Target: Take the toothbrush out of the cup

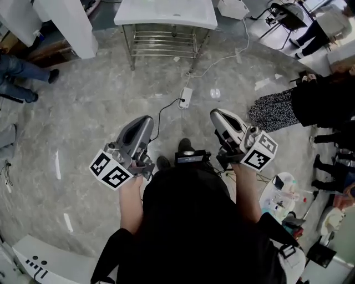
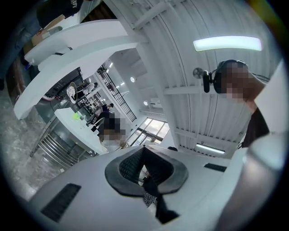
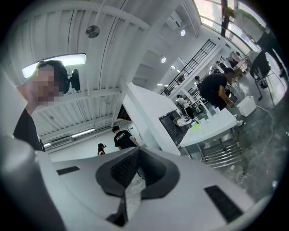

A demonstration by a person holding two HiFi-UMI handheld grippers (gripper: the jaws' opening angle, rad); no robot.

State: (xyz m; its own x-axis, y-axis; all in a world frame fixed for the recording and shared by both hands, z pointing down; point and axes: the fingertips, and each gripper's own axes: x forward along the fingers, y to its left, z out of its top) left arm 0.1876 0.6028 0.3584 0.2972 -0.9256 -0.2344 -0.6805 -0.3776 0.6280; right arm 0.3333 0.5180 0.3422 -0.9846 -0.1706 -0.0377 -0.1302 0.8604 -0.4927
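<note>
Grey marble floor [image 1: 100, 111] holds a white power strip [image 1: 185, 97] between the white steel-legged counter [image 1: 166, 14] and the left gripper [image 1: 145, 122] and right gripper [image 1: 217, 116], both closed on nothing

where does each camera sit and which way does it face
Head view: on the head, steeply down at the floor; shows left gripper, right gripper, torso.
Left gripper view: on that gripper, along its shut jaws toward the ceiling; wearer's head at right.
Right gripper view: likewise, facing the room; wearer's head at left.
Shared: all three see the white table.
</note>
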